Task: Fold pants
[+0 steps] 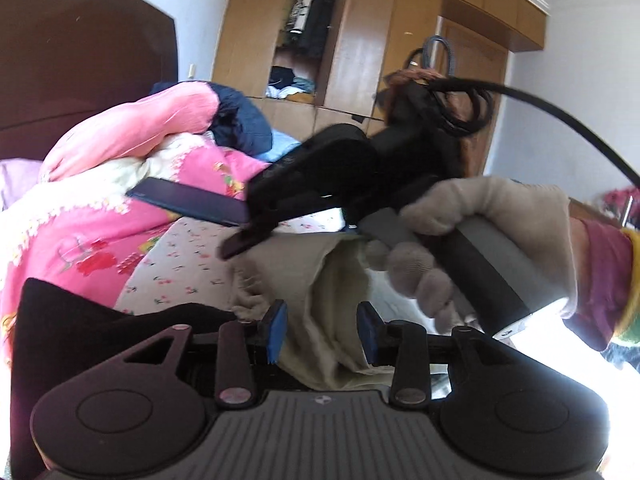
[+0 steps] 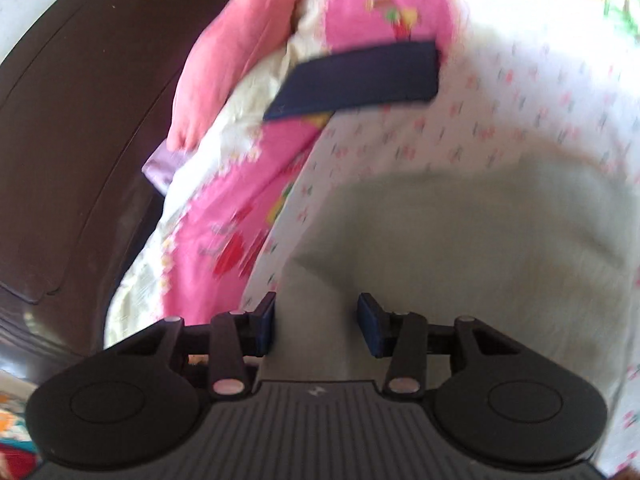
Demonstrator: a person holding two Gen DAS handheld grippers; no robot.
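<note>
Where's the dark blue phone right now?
The dark blue phone lies on the pink floral quilt, at its edge by the cherry-print sheet, beyond the beige pants.

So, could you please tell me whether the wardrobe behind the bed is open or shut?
Open. In the left wrist view one section of the wardrobe stands uncovered, with hanging clothes above and piled clothes on a shelf below.

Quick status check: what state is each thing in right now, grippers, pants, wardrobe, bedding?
Left gripper: open, pants fabric between the pads, not pinched.
Right gripper: open over the pants, nothing held.
Pants: cream, lying on the bed, edge rumpled.
Wardrobe: door open, clothes showing.
Pink quilt: bunched up.
</note>
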